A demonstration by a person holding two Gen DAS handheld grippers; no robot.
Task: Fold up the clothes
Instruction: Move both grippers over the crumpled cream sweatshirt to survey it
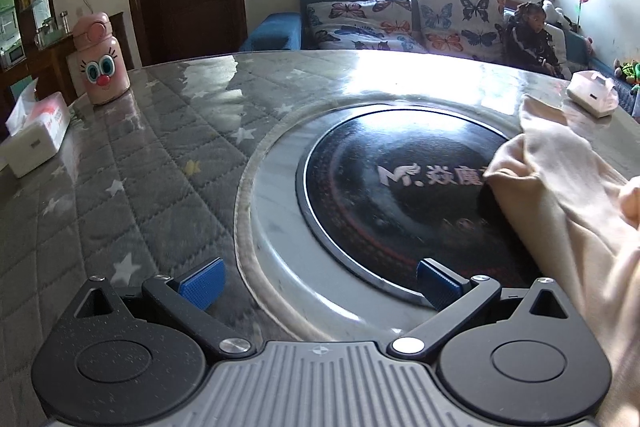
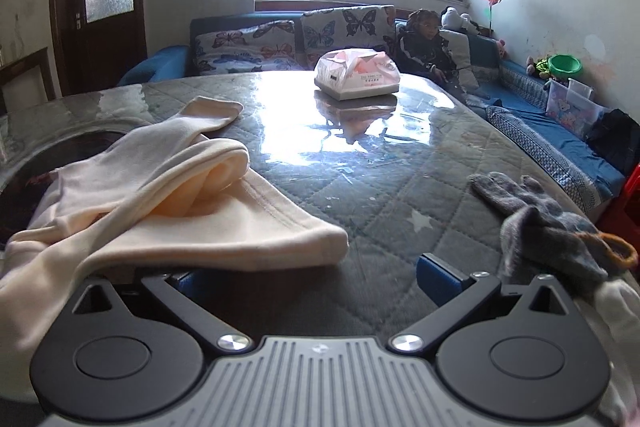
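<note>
- Two views, taken in turn. From the left wrist, the left gripper hangs with its blue-padded jaws spread wide and nothing between them, over the table and the round black cooktop set into it.
- At the right edge of this view a cream garment lies draped across the cooktop's rim, bunched and rumpled, with one narrow part reaching toward a tissue pack. It is apart from the left jaws.
- A pink cartoon-faced bottle and a white box stand at the far left, well apart from the cloth.
- From the right wrist, the right gripper is also spread wide and holds nothing. Cream garment lies just ahead of its left finger, whose pad is partly hidden under the cloth's near edge.
- Here the cloth is loosely doubled over itself, with a rolled lump on top and uneven edges; I judge it no neat fold, so smoothing and folding remain.
- A grey knitted piece lies crumpled to the right, likewise not folded flat.
</note>
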